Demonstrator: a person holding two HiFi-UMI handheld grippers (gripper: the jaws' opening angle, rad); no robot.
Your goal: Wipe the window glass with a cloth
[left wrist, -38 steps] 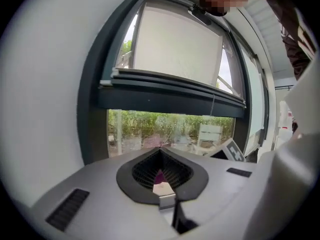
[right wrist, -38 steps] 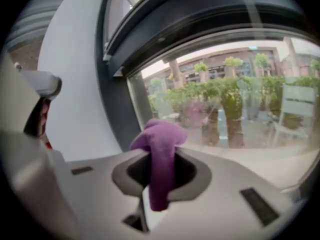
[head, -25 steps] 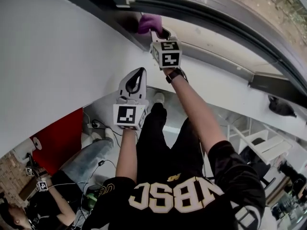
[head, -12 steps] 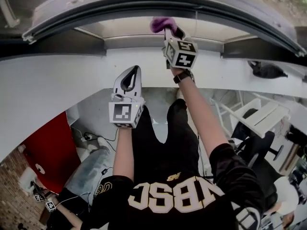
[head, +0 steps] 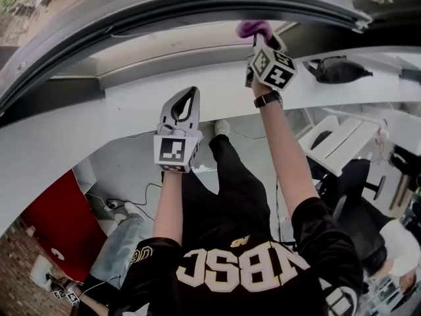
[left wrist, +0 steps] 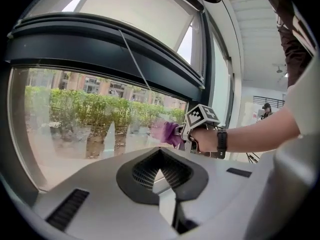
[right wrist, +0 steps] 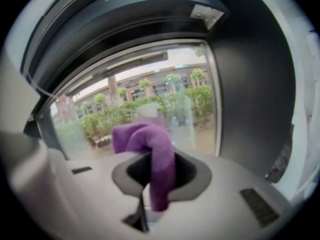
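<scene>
Right gripper view: the entire frame is soft. The cloth [right wrist: 152, 154] drapes over the jaw tips at centre and covers them. Contact between the cloth and the glass [right wrist: 150, 104] cannot be determined.

Head view: the marker cube [head: 272, 68] masks most of the right gripper [head: 262, 39], upper centre-right. The dark item [head: 335, 69] at upper right cannot be identified. The frame edge cuts off a second person [head: 122, 249] at lower left.

Left gripper view: the figure [left wrist: 266, 110] at far right is too small to read.
</scene>
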